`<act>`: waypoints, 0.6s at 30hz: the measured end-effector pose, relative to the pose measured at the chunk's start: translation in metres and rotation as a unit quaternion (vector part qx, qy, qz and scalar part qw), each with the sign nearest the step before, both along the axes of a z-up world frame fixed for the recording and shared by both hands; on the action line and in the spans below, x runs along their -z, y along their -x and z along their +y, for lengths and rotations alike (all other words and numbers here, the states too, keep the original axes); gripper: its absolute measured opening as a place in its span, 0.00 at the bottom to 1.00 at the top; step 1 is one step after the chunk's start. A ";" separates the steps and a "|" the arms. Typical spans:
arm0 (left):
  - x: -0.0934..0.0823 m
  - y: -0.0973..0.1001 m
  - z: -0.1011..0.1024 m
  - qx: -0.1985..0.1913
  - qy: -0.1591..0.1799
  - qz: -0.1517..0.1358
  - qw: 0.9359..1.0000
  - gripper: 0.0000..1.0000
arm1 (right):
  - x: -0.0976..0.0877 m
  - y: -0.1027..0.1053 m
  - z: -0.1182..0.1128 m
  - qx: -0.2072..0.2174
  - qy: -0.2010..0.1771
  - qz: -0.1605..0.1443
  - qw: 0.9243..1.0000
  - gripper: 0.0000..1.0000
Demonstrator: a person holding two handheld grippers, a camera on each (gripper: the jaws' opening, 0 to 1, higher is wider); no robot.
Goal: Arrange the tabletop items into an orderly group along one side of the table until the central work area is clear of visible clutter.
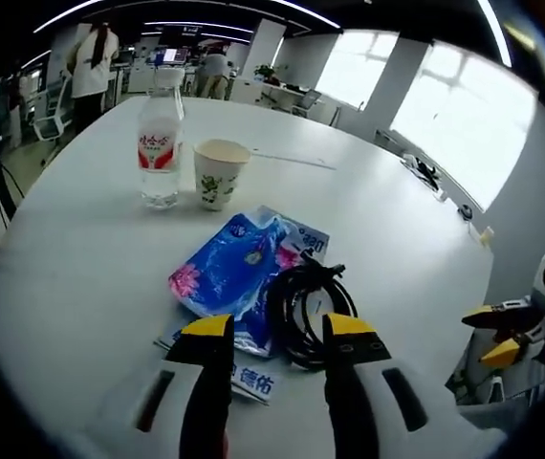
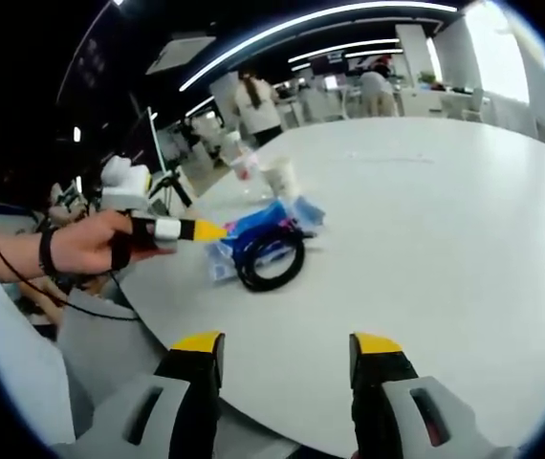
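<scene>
Yellow-tipped fingers (image 1: 339, 337) of the left gripper (image 1: 280, 337) are seen at the bottom centre of the left gripper view, spread open, nothing held between them. Just beyond the tips, a coiled black cable (image 1: 309, 311) is lying partly on a blue packet (image 1: 239, 273), mid-frame. Further up and left, a paper cup (image 1: 220, 173) and a water bottle (image 1: 160, 148) are standing upright, side by side, close but whether touching cannot be told. All of it is carried by the white round worktop (image 1: 81, 258).

Over in the right gripper view, the right gripper (image 2: 287, 344) is held low at the bottom of the frame, fingers wide apart and empty, well back from the pile. The left gripper is seen entering from the left, held in a hand (image 2: 86, 244), its yellow tip right at the packet.

The step in hand is judged to be the pick-up of the cable. It would best be taken across several strands at once, so the coil is lifted whole and not unwound. The packet beneath is light and could be dragged along; a clean upward lift is advised. Cup and bottle already form a group, so cable and packet could be set beside them.
</scene>
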State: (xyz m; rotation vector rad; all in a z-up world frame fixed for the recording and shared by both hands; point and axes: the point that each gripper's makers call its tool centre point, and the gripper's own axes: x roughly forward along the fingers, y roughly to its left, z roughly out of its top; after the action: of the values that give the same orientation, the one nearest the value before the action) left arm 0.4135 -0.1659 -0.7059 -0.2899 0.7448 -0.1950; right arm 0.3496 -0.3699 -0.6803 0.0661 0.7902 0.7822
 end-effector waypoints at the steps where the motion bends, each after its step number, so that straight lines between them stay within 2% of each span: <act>1: 0.000 0.000 -0.001 0.002 0.001 0.000 1.000 0.34 | 0.000 0.000 0.000 0.000 0.000 0.000 1.000 0.53; 18: 0.012 -0.012 -0.020 0.027 0.005 0.013 1.000 0.32 | 0.002 0.005 -0.005 0.004 0.006 0.003 1.000 0.53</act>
State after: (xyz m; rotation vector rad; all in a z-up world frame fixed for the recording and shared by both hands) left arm 0.4252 -0.1861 -0.7177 -0.2821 0.7791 -0.2470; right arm 0.3448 -0.3751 -0.6821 0.0614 0.8000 0.7702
